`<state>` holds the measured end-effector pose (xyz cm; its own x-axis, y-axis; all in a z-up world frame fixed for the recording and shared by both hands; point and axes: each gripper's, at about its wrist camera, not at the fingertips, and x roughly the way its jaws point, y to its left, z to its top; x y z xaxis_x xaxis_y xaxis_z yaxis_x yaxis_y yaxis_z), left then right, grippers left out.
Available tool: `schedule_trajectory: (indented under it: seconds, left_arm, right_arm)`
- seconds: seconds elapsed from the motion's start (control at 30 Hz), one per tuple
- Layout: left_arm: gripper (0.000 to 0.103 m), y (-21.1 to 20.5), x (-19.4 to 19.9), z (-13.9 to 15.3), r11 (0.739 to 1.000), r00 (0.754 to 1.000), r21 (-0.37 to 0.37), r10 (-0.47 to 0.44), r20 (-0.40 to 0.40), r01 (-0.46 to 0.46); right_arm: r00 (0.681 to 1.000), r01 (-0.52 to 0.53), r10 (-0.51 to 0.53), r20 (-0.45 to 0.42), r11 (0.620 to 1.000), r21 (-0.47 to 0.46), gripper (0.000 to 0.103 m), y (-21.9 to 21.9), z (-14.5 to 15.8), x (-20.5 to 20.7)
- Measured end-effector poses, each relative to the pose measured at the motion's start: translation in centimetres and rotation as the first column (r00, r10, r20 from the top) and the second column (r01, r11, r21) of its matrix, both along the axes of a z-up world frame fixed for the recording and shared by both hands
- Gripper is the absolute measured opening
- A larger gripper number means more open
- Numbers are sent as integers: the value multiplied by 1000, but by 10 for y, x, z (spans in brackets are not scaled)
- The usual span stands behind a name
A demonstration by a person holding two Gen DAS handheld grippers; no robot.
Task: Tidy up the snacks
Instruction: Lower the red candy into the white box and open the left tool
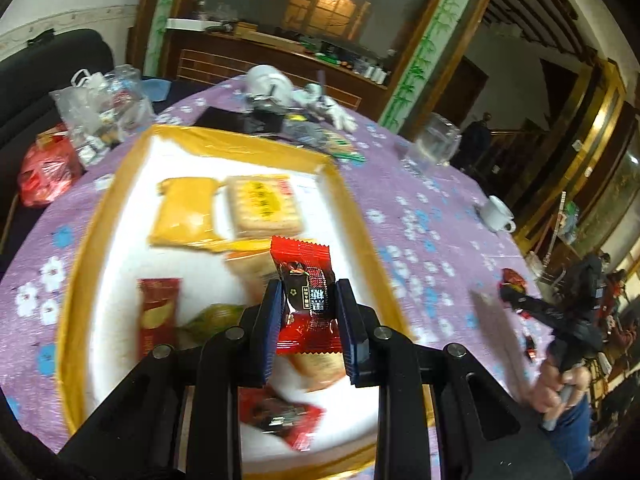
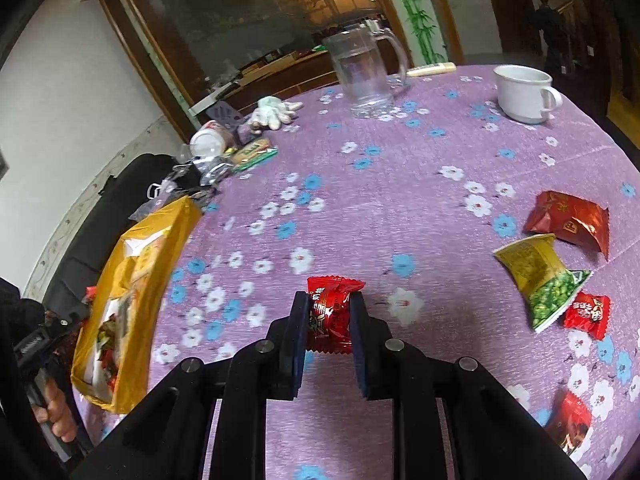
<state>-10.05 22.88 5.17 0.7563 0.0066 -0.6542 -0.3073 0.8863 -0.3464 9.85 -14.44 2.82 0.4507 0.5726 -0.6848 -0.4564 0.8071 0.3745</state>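
Note:
My left gripper [image 1: 307, 300] is shut on a red and black candy packet [image 1: 306, 280], held above the white tray with a yellow rim [image 1: 352, 216]. In the tray lie a yellow packet [image 1: 185, 210], a biscuit pack [image 1: 262, 206], a red packet [image 1: 158, 312], a green packet [image 1: 212, 316] and another red candy [image 1: 280, 420]. My right gripper [image 2: 329, 312] is shut on a red candy [image 2: 331, 312] just above the purple flowered tablecloth [image 2: 380, 200]. The tray [image 2: 132, 300] shows at the left in the right wrist view.
Loose snacks lie right of my right gripper: a red packet [image 2: 570, 220], a yellow-green pea packet [image 2: 540, 276], a small red candy [image 2: 588, 314] and another red one [image 2: 570, 424]. A glass mug [image 2: 366, 72], white cup [image 2: 524, 92], glove [image 2: 272, 114] and clutter stand farther back.

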Motion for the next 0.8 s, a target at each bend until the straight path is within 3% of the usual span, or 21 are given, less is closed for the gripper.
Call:
schedule_trajectory:
  seconds: [0.23,0.5,0.67,0.8]
  left_arm:
    - [24,15,-5,-15,999,999,17,46,-16,-46]
    - [24,16,-5,-20,998,999,43,49,-5,-49]
    - [24,20,-7,-21,998,999,26,52,6,-52]
    - [24,23,-9,-23,998,999,23,53,10,-53]
  right_arm:
    - [986,-163,162,32,986,29,20,49,20,-41]
    - [912,-403,402,79,915,-1,20,138,43,-107]
    - [875,-471,475,95,880,-60,20,182,32,-124]
    - [868,-481,489,85,871,-101,20,204,14,-126]
